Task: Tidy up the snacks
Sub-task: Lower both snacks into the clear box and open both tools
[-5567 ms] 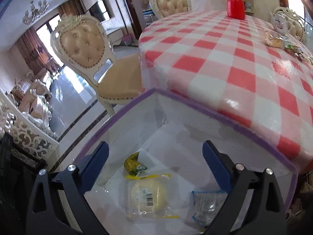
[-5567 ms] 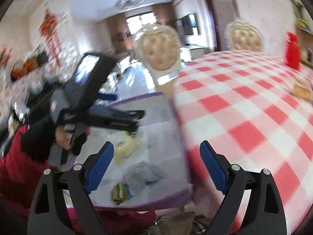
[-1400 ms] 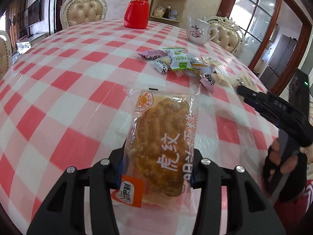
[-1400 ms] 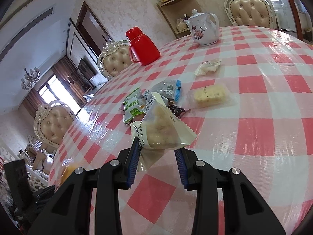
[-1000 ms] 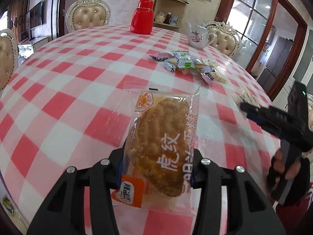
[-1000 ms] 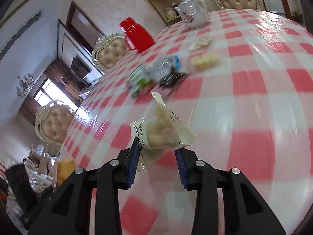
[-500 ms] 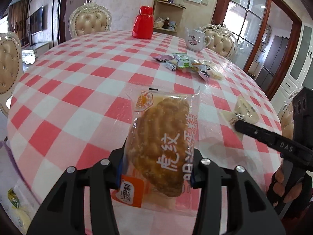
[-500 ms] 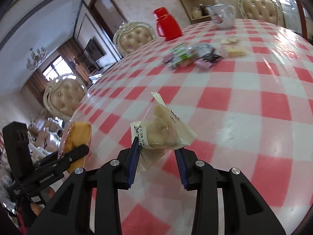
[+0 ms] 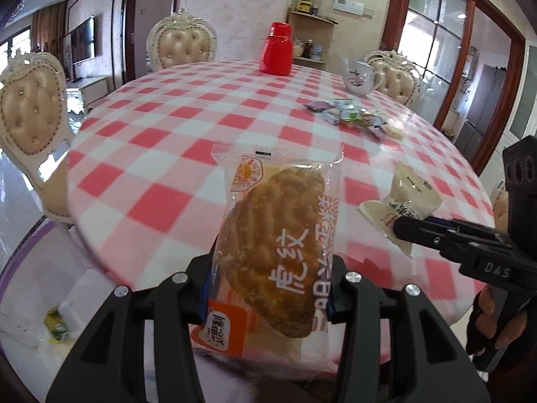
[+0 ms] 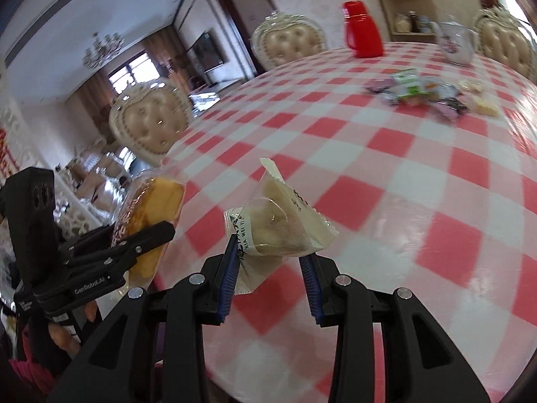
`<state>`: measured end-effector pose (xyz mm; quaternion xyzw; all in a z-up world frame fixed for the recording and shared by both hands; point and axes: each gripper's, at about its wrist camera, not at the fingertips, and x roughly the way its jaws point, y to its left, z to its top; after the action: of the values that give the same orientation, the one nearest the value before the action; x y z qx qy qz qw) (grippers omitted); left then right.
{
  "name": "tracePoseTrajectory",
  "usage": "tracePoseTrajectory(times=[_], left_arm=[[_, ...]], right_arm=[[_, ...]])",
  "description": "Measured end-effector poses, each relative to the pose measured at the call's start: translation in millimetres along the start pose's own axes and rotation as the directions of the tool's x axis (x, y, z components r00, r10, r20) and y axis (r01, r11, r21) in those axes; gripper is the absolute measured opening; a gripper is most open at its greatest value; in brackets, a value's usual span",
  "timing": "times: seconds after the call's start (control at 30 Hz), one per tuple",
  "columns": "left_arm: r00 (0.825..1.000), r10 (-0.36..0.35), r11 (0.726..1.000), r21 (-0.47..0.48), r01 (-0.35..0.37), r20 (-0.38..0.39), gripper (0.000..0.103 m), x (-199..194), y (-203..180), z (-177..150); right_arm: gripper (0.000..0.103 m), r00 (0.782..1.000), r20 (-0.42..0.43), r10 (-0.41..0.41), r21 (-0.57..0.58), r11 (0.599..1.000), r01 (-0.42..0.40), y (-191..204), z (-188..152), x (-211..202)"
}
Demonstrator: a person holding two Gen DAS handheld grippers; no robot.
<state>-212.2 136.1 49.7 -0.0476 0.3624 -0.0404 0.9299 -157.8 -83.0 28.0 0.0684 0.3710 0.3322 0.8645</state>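
Held snacks: we count two, both over the table's near edge.
Left gripper point(image 9: 268, 288): clamped on tiger-skin cake packet point(image 9: 275, 255).
Right gripper point(image 10: 270, 268): clamped on pale pastry packet point(image 10: 278, 225).
Loose snack pile point(image 10: 426, 95): one, table's far right edge.
Left view only: purple-rimmed box point(image 9: 43, 288) below table edge.

Snack pile point(image 9: 352, 117) lies before teapot point(image 9: 358, 77) on table point(image 9: 174, 134).

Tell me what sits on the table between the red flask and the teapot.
Nothing: between the red flask and teapot the left wrist view shows only bare checked cloth; the snack pile lies nearer.
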Motion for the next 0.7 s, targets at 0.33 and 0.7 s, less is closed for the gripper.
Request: tracePoseTrajectory(times=[0.33,0.7], left_arm=[[0.994,0.095,0.992,0.084,-0.09,-0.055,0.048,-16.4,44.0,-9.0],[0.975,0.194,0.981,0.039,-0.191,-0.109,0.048,-39.4,115.0,-43.3]], right_arm=[[0.036,0.996,-0.046,0.074,-0.117,0.99,-0.079,55.2,-3.5,14.9],[0.036,0.983,-0.126,0.133,-0.251,0.954,-0.162,122.9,-14.2,37.3]])
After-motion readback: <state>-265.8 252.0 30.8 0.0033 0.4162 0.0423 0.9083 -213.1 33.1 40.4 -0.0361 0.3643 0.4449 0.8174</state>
